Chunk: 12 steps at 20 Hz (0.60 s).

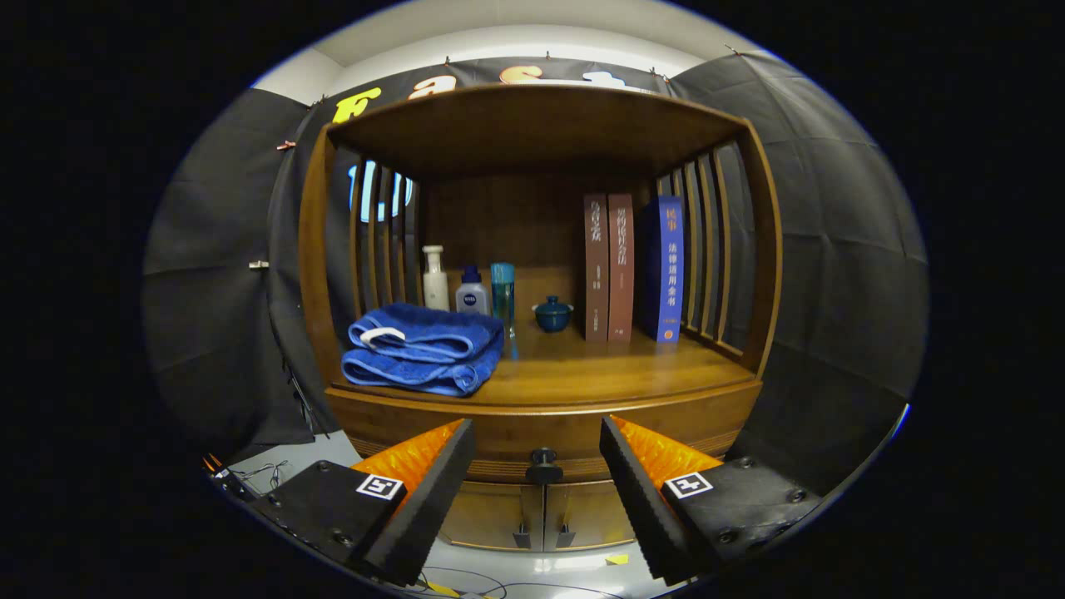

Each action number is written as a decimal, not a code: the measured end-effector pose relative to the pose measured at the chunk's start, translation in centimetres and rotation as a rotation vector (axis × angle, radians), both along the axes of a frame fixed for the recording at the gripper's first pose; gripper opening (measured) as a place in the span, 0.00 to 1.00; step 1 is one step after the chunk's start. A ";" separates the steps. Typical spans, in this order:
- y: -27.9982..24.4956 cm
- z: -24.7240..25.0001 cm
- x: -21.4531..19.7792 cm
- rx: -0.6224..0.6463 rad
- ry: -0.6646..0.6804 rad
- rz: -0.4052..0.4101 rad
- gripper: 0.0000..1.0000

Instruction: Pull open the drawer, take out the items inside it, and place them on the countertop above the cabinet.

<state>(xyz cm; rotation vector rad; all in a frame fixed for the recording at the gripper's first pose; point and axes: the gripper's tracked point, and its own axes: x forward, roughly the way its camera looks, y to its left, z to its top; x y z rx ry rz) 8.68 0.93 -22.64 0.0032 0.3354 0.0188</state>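
Observation:
A wooden cabinet faces me with a closed drawer (545, 433) just under its countertop (616, 366). The drawer's small dark knob (543, 464) sits just ahead of my fingers, centred in the gap between them. My gripper (537, 453) is open, nothing between its fingers, a short way in front of the drawer and not touching it. The drawer's contents are hidden.
On the countertop lie a folded blue towel (424, 348) at the left, a white bottle (435, 279), a small bottle (472, 293), a tall blue bottle (502, 291), a dark lidded cup (552, 314) and three upright books (632, 266). Two lower doors (545, 516) sit under the drawer. Cables lie on the floor.

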 end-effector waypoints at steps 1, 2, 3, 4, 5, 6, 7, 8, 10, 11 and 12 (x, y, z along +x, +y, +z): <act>0.1 -1.3 0.4 0.008 0.019 0.004 0.99; 0.1 -2.4 0.8 0.010 0.036 0.003 0.99; 0.1 -3.5 1.3 0.008 0.056 0.000 0.99; -0.1 -4.7 1.9 0.002 0.077 -0.004 0.99; -0.1 -5.9 2.2 -0.001 0.102 -0.005 0.99; -0.3 -7.0 2.3 -0.002 0.123 -0.009 0.99; -0.6 -8.0 2.3 -0.002 0.141 -0.012 0.99; -0.6 -9.0 2.8 0.003 0.156 -0.012 0.99; -1.0 -10.3 3.4 0.009 0.182 -0.026 0.94; -1.4 -11.1 3.7 0.007 0.194 -0.036 0.92; -1.4 -11.7 4.0 0.013 0.204 -0.035 0.92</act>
